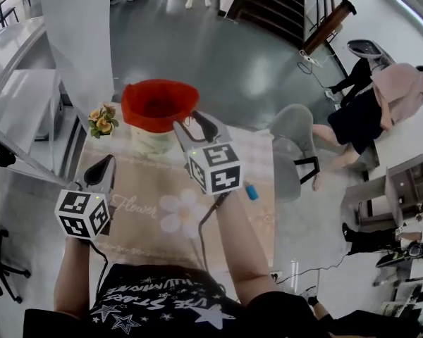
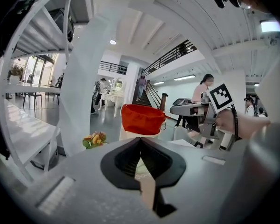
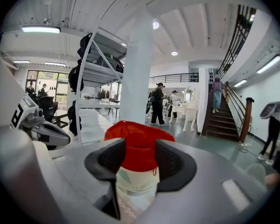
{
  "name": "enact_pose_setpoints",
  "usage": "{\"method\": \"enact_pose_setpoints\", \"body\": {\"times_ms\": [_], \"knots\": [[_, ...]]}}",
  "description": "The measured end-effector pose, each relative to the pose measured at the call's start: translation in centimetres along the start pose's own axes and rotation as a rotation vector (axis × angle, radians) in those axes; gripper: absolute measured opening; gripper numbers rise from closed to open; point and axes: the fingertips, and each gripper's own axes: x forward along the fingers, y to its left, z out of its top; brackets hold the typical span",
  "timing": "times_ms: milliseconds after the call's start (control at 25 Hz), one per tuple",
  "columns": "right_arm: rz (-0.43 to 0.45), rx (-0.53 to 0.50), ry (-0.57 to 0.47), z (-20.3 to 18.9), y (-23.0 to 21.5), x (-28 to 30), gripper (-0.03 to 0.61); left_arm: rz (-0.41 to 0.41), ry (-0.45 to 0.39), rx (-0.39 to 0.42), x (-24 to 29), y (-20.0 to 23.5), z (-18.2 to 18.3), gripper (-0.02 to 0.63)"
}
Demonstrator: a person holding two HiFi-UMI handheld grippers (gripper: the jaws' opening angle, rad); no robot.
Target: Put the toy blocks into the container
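Red-lined container [image 1: 158, 104] stands ahead; right gripper [image 1: 189, 122] beside its rim, jaws apart, empty; left gripper [image 1: 102, 169] pinched together. Blue block [image 1: 251, 191] by our wrist: we'd square up on it before closing.

Red container [image 1: 135, 110]; floral tablecloth [image 1: 146, 183] (beige)

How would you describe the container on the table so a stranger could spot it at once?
Find the table with the pale flowered cloth, then look along its far edge. The container stands there, a pale body under a wide red fabric top; the bunch of flowers to its left is lower and orange-yellow.
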Motion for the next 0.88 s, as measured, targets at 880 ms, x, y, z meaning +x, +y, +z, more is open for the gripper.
{"method": "enact_pose_setpoints", "body": {"times_ms": [880], "knots": [[-0.284,0.167,0.117,-14.1,-7.4,-15.0,0.196,-0.215,0.092,0.043,3.7,-13.2,-3.8,0.009]]}}
